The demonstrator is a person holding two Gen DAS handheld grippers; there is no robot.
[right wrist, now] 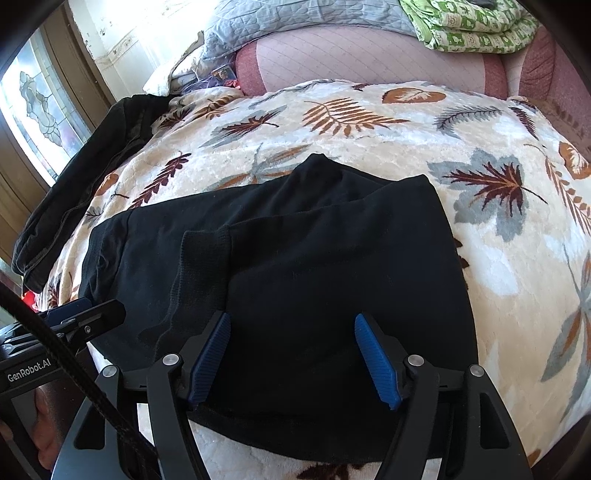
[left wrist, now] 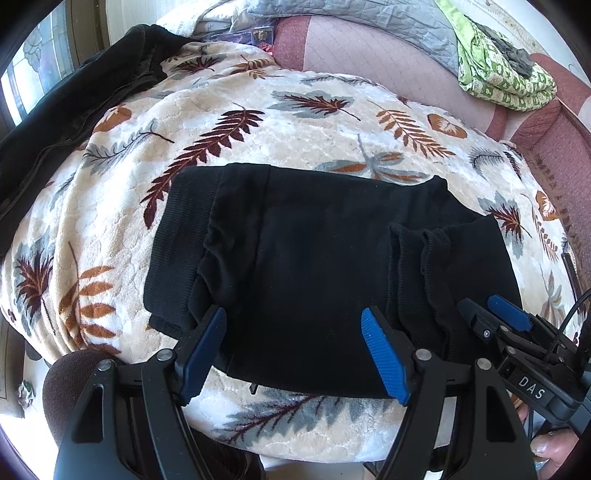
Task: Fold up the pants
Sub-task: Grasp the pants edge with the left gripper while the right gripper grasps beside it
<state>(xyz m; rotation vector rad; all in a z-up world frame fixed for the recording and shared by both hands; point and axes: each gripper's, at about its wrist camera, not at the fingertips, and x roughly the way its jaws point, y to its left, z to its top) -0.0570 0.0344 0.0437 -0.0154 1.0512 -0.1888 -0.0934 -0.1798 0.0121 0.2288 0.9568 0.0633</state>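
The black pants [left wrist: 303, 266] lie folded into a compact rectangle on a cream blanket [left wrist: 295, 122] printed with rust, maroon and grey leaves, spread over a bed. Their ribbed waistband [left wrist: 177, 240] is at the left end, and the ribbed leg cuffs [left wrist: 417, 280] are laid back over the right part of the bundle. The left tongs [left wrist: 295, 354] hang over the near edge of the pants with their blue pads spread wide and nothing pinched between them. The right tongs [right wrist: 293, 362] sit just beside them over the cuff end, likewise spread apart and gripping nothing; whether the pads brush the cloth cannot be told. A second black garment [left wrist: 74, 110] lies bunched at the blanket's far left edge. Beyond the blanket there is a pink quilted mattress cover [left wrist: 376, 55], a grey quilted cover [right wrist: 295, 22] and a folded green patterned cloth [left wrist: 498, 77].
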